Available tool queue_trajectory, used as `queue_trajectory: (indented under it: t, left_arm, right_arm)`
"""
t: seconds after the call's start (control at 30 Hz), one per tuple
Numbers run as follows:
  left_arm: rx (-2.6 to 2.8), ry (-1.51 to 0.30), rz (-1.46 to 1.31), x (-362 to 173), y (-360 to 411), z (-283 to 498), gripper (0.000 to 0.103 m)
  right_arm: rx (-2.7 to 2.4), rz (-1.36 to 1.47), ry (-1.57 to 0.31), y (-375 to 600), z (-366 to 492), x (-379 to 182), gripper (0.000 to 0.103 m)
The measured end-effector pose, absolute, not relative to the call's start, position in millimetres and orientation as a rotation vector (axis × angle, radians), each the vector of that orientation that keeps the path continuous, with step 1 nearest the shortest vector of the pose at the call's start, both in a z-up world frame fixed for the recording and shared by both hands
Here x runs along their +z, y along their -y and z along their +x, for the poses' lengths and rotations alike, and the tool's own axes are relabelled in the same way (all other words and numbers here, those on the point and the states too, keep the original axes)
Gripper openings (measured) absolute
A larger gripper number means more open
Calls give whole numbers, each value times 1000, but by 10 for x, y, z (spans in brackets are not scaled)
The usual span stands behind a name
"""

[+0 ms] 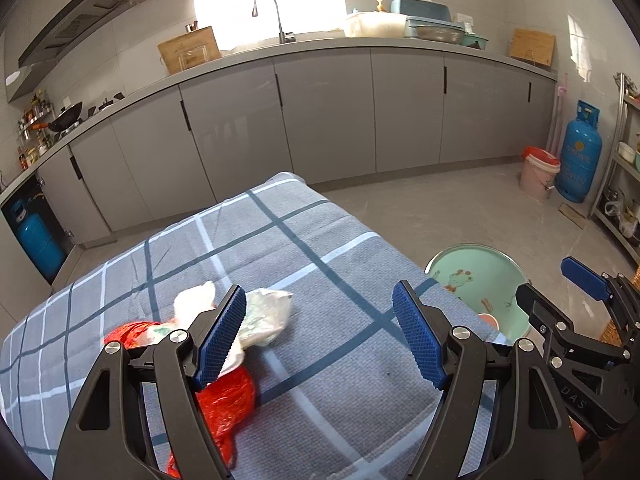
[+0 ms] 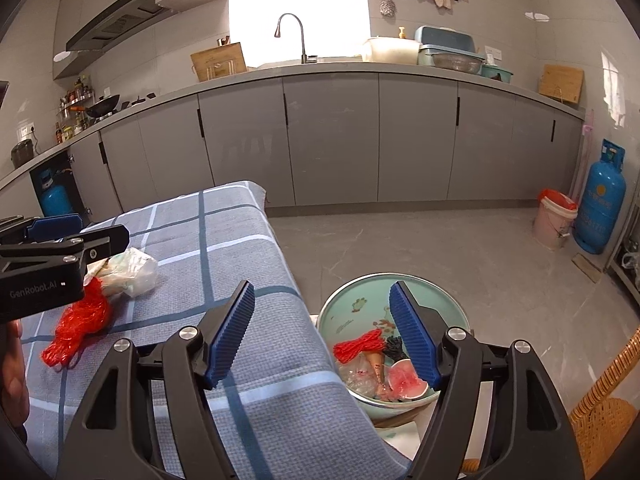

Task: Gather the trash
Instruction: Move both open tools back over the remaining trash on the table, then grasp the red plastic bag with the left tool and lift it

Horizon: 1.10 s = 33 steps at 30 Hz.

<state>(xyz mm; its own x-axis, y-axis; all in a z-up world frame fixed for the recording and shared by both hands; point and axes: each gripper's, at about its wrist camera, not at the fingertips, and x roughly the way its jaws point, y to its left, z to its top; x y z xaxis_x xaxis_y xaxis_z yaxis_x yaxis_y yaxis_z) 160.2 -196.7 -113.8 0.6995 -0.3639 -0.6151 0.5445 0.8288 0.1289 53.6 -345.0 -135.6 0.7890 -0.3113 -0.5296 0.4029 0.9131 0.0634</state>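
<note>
A red mesh bag [image 1: 230,404] [image 2: 80,322] and a crumpled clear plastic bag [image 1: 264,314] [image 2: 130,270] lie on the blue plaid tablecloth [image 1: 320,260] [image 2: 224,240]. My left gripper [image 1: 320,334] is open and empty, its left finger over the trash pile. It shows at the left edge of the right wrist view [image 2: 76,236]. My right gripper [image 2: 322,332] is open and empty above the table's right edge and the mint-green basin [image 2: 348,308] [image 1: 504,272]. The basin holds red mesh, a watermelon piece and other scraps.
Grey kitchen cabinets [image 1: 328,112] with sink and counter run along the back. A blue gas cylinder [image 2: 600,204] and a pink bucket [image 2: 554,220] stand on the floor at the right. A wicker chair [image 2: 608,400] is at the lower right.
</note>
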Motion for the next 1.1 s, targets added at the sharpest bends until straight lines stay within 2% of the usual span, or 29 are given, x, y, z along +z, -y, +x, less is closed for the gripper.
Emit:
queue_trajectory:
  t: [0.47, 0.57, 0.87, 1.0, 1.1]
  left_arm:
    - [-413, -633, 289, -1160, 1397, 1720, 75]
    - [-386, -637, 283, -1163, 1252, 1751, 79]
    - [-331, -668, 273, -1252, 946, 1810, 79]
    - [-311, -688, 280, -1350, 821, 1805, 79]
    - [-294, -721, 278, -1457, 705, 1813, 79]
  right_arm:
    - [-324, 141, -556, 3113, 653, -1355, 73]
    - [-308, 134, -557, 3032, 674, -1357, 73]
    - [-271, 116, -556, 2852, 721, -1314, 75]
    - [-252, 107, -554, 2749, 730, -1316, 80]
    - [-233, 97, -563, 2653, 754, -1346, 80]
